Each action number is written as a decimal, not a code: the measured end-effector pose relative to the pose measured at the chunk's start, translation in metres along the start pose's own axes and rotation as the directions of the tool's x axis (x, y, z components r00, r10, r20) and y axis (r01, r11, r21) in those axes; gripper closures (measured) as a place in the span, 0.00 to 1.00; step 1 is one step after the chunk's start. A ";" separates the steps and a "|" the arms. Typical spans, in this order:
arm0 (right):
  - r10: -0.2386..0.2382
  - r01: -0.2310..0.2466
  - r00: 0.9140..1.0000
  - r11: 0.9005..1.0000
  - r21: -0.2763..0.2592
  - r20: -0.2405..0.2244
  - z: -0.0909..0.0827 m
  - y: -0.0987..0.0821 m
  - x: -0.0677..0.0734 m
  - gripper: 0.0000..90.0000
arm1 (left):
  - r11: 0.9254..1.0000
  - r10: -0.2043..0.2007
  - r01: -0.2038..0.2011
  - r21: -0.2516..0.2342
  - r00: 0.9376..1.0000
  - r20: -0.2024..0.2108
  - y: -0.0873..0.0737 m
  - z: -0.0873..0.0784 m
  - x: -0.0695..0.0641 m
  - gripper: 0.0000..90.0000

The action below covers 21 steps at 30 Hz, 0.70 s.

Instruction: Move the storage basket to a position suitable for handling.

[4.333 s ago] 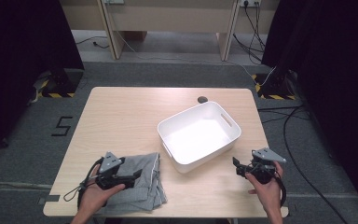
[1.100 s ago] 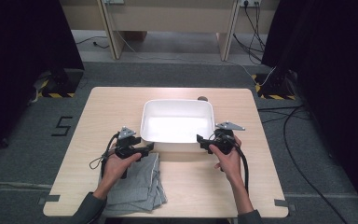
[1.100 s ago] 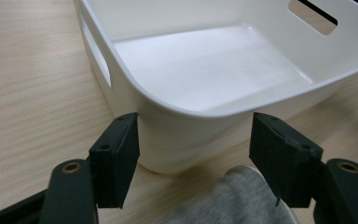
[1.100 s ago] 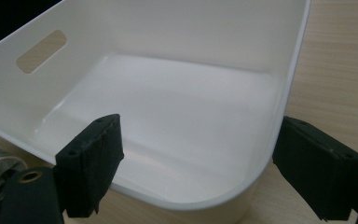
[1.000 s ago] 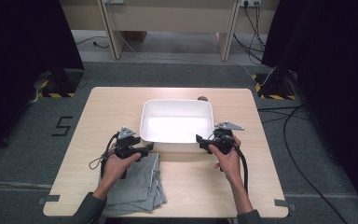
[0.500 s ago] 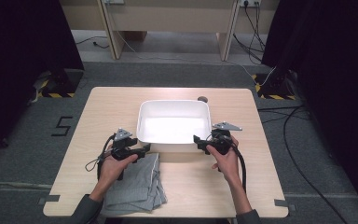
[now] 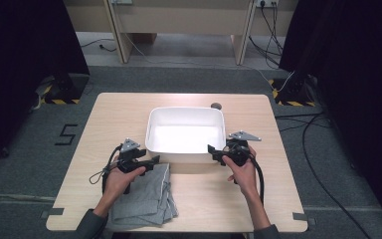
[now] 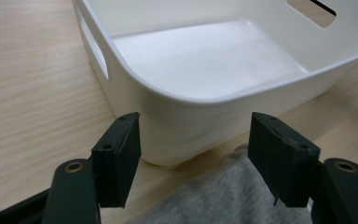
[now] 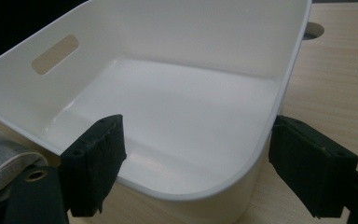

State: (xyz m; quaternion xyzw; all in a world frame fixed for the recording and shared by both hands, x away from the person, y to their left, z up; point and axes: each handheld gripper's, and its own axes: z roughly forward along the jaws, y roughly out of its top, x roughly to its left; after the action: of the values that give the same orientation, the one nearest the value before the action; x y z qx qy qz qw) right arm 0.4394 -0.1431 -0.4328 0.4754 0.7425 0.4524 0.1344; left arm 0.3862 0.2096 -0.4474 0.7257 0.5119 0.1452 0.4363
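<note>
The empty white plastic tub (image 7: 185, 134) now sits squared at mid-table, swung round from its earlier tilt near the right edge. The left gripper (image 7: 151, 161) and right gripper (image 7: 214, 152), jaws spread, flank its near corners. The folded grey cloth (image 7: 146, 196) beside it looks ready for packing.

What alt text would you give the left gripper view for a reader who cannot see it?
Two open black jaws of the left gripper frame the near corner of an empty white tub on a pale wooden table. A grey cloth lies under the jaws, reaching the tub's base.
</note>
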 end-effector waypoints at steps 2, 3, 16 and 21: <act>-0.041 0.042 0.999 0.999 -0.021 0.025 -0.009 0.001 0.002 0.23 | 1.000 0.001 -0.001 0.000 1.000 0.000 -0.001 -0.005 0.000 0.37; -0.057 0.057 0.998 0.998 -0.025 0.032 -0.013 0.001 0.004 0.22 | 1.000 0.001 0.000 -0.003 1.000 0.003 -0.001 -0.008 0.000 0.36; -0.130 0.129 0.990 0.991 0.017 0.060 -0.045 -0.022 0.009 0.25 | 1.000 0.007 -0.007 0.007 1.000 -0.005 -0.013 -0.031 0.003 0.34; -0.203 0.201 0.977 0.979 0.043 0.068 -0.047 -0.042 0.020 0.27 | 1.000 0.015 -0.014 0.006 1.000 -0.024 -0.020 -0.045 0.008 0.34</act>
State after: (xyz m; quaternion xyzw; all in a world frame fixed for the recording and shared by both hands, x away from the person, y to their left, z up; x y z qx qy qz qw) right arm 0.3748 -0.1578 -0.4358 0.4159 0.7895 0.4056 0.1979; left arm 0.3480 0.2402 -0.4391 0.7289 0.5122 0.1553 0.4268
